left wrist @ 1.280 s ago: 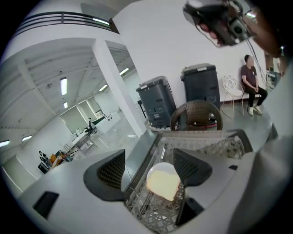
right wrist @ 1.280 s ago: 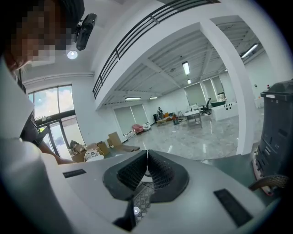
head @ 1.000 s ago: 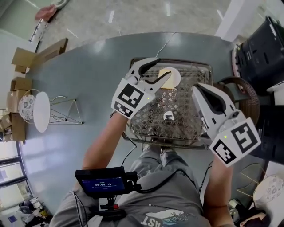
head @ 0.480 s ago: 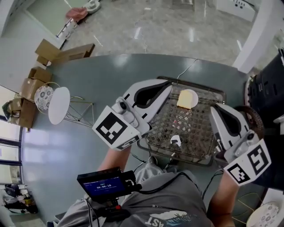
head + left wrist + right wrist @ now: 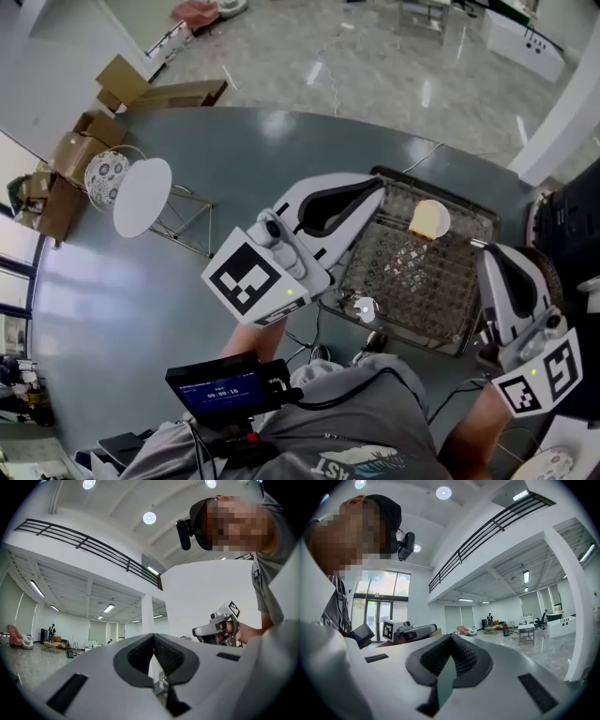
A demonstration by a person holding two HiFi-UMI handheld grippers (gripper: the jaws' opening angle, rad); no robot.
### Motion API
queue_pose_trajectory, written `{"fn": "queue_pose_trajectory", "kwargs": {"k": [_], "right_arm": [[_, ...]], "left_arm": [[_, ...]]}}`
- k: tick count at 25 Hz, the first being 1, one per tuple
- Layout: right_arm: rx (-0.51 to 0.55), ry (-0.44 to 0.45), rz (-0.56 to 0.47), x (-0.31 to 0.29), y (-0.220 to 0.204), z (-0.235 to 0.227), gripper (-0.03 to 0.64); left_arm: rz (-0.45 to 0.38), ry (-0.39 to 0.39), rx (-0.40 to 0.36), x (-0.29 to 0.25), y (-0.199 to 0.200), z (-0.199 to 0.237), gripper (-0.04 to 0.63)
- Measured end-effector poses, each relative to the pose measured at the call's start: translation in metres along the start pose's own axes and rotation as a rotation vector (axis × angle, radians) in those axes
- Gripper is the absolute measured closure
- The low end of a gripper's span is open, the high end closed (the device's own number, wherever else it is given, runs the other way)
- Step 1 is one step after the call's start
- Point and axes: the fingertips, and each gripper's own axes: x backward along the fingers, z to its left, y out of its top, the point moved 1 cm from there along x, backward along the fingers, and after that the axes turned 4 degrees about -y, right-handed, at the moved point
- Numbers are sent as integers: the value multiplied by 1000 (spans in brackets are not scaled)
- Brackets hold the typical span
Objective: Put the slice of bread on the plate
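Task status: looked complete, as far as the views showed.

- The slice of bread (image 5: 427, 220) lay in the far corner of the wire basket (image 5: 422, 281). It sat on a small white plate (image 5: 443, 221), of which only a sliver of rim showed past the bread's edge. I judged it to be resting flat, though it was too small in the head view to be sure it was centred on the plate.
- The left gripper (image 5: 379, 189) hung over the near-left edge of the basket, with its tips reaching toward the far rim and well apart from the bread. Its own view showed the pads pressed together with nothing between them, and only the room and ceiling beyond.
- The right gripper (image 5: 497, 253) was at the right side of the basket, clear of the mesh. Its own view showed the jaw tips meeting and nothing held.
- A small pale object (image 5: 364, 306) lay inside the basket near its front-left corner. I could not tell what it was.
- The basket stood on a round grey table (image 5: 141, 309). A white disc on a wire stand (image 5: 142, 195) stood well to the left of the basket.

Remaining work: none that I could see. Neither tool carried anything, and the bread already appeared to be on the plate. The only open point was whether the slice sat squarely on it, which the head view was too coarse to settle.
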Motion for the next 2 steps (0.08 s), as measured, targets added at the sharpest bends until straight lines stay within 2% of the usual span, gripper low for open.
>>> {"fn": "queue_pose_trajectory", "kwargs": {"k": [2], "right_arm": [[3,-6,2,-5,-2,26,612]], "left_arm": [[-4,0,1,25,5,3,589]]}}
